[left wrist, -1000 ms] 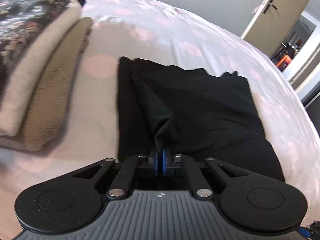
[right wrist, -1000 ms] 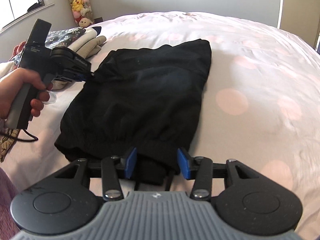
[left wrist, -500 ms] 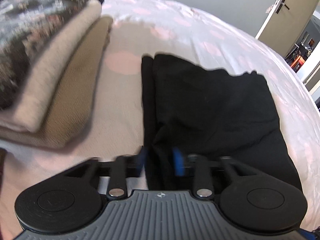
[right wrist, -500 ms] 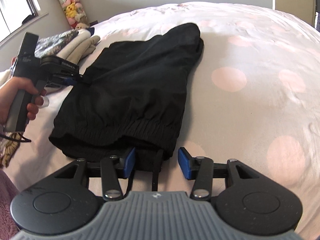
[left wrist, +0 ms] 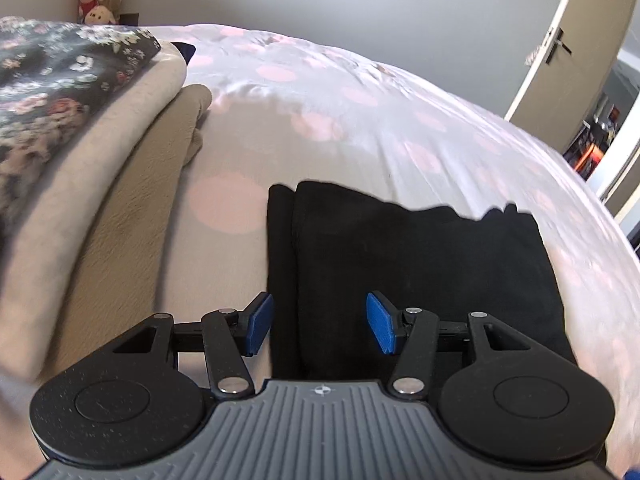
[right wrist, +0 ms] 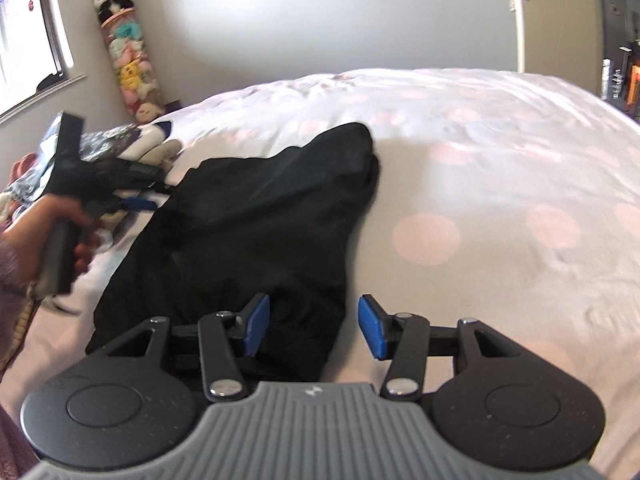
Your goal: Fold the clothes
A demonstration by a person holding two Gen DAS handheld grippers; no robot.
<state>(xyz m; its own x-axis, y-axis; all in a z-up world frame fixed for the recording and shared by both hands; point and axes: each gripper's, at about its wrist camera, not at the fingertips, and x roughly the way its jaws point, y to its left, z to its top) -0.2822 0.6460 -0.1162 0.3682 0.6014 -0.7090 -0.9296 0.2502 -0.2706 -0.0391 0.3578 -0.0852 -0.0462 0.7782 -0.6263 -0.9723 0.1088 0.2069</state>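
A black garment [left wrist: 416,268] lies folded flat on the pink-spotted bed sheet [left wrist: 360,128]. It also shows in the right wrist view [right wrist: 260,232]. My left gripper [left wrist: 320,326] is open and empty, raised just above the garment's near left edge. In the right wrist view the left gripper [right wrist: 132,200] is held off the garment's left side. My right gripper [right wrist: 310,328] is open and empty, above the garment's near waistband corner.
A stack of folded clothes lies to the left: a beige knit [left wrist: 120,216] with a dark floral piece [left wrist: 52,80] on top. Plush toys [right wrist: 132,68] stand in the far corner. A door [left wrist: 572,52] is open at the right.
My left gripper opened, let go of the black garment and drew back. The garment now lies flat. My right gripper stayed open and pulled back and up a little.
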